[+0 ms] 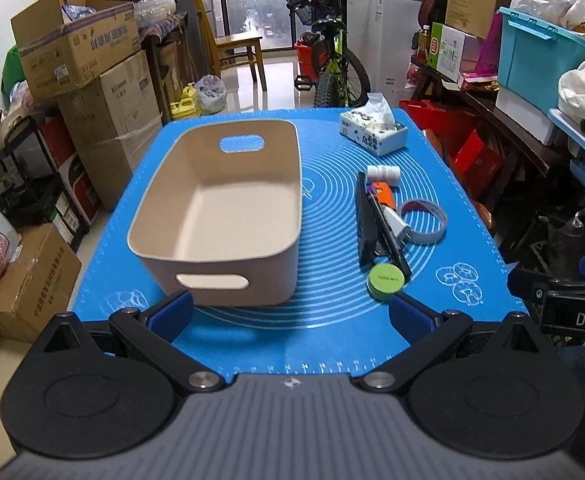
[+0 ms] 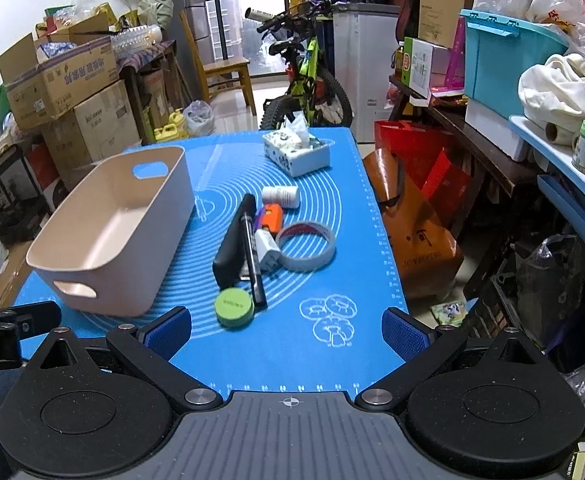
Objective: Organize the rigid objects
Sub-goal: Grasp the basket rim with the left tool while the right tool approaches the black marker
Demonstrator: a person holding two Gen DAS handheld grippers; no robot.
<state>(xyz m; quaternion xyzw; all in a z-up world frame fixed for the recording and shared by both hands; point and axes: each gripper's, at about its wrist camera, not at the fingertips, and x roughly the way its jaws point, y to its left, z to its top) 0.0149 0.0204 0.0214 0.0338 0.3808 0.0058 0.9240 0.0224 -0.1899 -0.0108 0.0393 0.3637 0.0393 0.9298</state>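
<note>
Bin point(image 1: 220, 200): beige, two handle slots, centre-left of the left wrist view, standing on the blue mat point(image 1: 324, 320). Interior bare; nothing sorted into it.

Loose items, all on the mat to the right of the bin, in one cluster at centre-right of both views:
- Green tin point(image 2: 234, 307), round, nearest the cameras, touching the lower end of the marker.
- Black case point(image 2: 232, 244), long, lying flat, marker alongside it.
- Marker point(image 2: 252, 260), black, between the case and the white plug.
- White plug point(image 2: 267, 250) (exact kind unclear), touching the tape roll.
- Tape roll point(image 2: 306, 246), grey ring, lying flat, rightmost of the cluster.
- Orange item point(image 2: 272, 216), small, partly under the marker end; what it is cannot be told.
- White bottle point(image 2: 280, 196), on its side, at the far end of the cluster.

Tissue box point(image 1: 372, 132): upper right of the mat, well apart from the cluster (soft goods, probably not part of the sort).

Left gripper point(image 1: 292, 316): fingers spread wide, holding nothing, low in frame just short of the bin's near wall.

Right gripper point(image 2: 286, 332): likewise spread and bare, near the green tin.

Status, as judged: not begun. Seven items left to move into the bin; the tin looks the likeliest first pick.
</note>
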